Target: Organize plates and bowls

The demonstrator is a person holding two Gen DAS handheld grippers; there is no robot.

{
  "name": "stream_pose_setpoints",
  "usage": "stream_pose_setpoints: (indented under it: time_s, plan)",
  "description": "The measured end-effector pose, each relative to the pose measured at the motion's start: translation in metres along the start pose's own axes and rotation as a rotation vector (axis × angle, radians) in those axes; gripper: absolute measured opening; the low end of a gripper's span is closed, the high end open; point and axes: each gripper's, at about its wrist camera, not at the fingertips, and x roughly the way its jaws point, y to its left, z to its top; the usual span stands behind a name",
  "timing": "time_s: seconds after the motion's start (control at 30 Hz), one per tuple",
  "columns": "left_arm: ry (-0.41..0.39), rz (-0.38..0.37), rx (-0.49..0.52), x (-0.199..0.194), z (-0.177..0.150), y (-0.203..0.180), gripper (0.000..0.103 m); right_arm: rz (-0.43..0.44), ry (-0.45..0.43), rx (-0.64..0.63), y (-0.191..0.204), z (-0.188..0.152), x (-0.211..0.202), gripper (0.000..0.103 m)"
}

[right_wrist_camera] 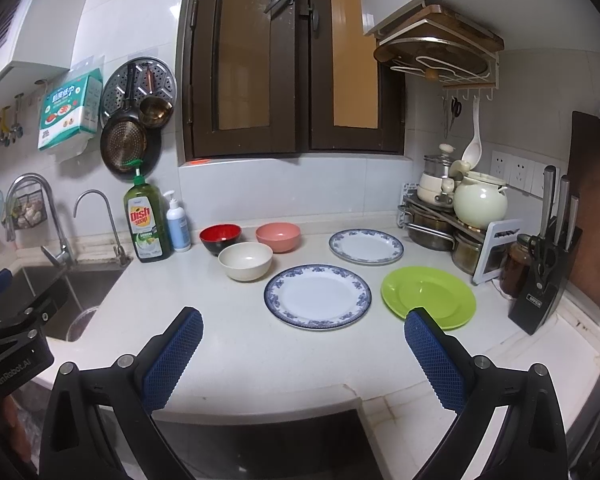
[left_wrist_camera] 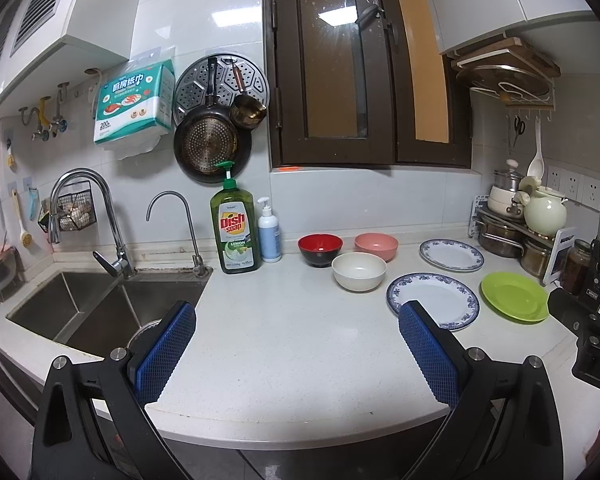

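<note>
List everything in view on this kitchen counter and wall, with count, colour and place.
Bowls: 3; red-and-black, pink, cream; clustered mid-counter.
Patterned plates: 2; white with blue rim; near one, far one.
Green plate: 1; right of near patterned plate.
Dish soap bottle: 1; green; beside sink.
Pump bottle: 1; white and blue; right of soap.
Sink: 1; steel; left.
Taps: 2; chrome; behind sink.
Pans and steamer tray: hanging on wall.
Paper towel pack: 1; on wall.
Pot rack: right corner.
Knife block: 1; black; far right.
Left gripper: open, empty.
Right gripper: open, empty.
</note>
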Motion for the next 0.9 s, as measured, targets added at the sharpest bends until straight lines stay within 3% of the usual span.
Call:
stream_pose_setpoints:
  time_s: [0.9]
  plan:
    - [0.051,-0.04,-0.003,0.037,0.002,0.015,0.103,-0.016,0.047,0.028,0.015,0.001,0.033,0.102]
